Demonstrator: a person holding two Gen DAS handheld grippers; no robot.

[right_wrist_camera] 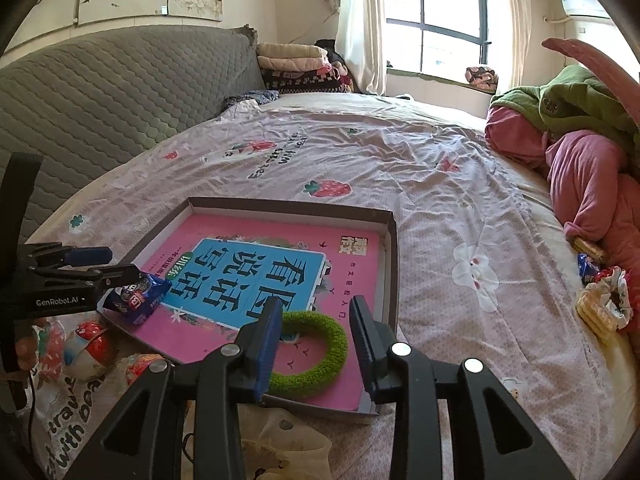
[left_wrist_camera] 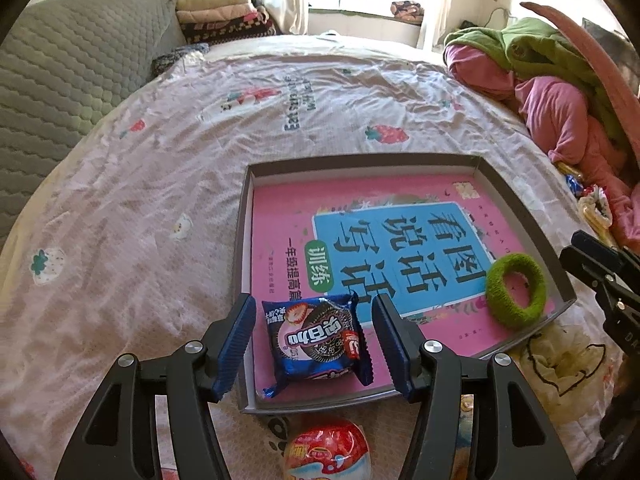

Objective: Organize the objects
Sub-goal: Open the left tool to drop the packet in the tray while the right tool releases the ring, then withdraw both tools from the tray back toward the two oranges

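On the bed [left_wrist_camera: 140, 208], a shallow box [left_wrist_camera: 520, 196] holds a pink book [left_wrist_camera: 280, 216]. Left claw [left_wrist_camera: 314, 344], jaws apart, straddles the blue cookie packet [left_wrist_camera: 316, 340] lying at the box's near corner. Right claw [right_wrist_camera: 316, 344], also apart, brackets the green hair tie [right_wrist_camera: 320, 344] resting on the book.

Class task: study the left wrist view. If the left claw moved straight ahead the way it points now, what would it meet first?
Most likely the blue cookie packet, lying between the open fingers of the left claw in the near corner of the box. Beyond it lies the pink book. Height above the packet is unclear.
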